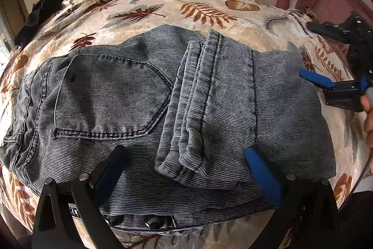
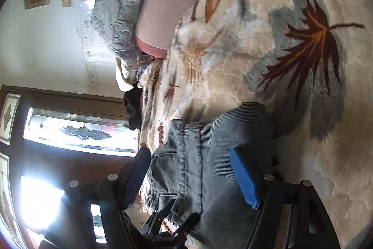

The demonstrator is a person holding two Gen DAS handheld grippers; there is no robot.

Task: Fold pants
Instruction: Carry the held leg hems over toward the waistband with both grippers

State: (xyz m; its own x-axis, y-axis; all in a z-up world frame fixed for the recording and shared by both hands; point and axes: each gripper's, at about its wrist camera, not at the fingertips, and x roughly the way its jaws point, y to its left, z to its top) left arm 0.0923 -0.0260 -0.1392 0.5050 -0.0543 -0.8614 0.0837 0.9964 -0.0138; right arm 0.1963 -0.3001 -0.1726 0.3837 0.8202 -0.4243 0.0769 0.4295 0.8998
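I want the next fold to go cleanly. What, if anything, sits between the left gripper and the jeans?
Nothing visible does. The left gripper hangs open right over the jeans, which lie partly folded on the leaf-print blanket; only bare denim shows between its fingers.

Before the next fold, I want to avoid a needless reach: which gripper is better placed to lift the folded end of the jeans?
Probably right. The right gripper is open at the jeans' folded end, denim between its fingers. The left gripper is open over the middle, near the leg cuffs.
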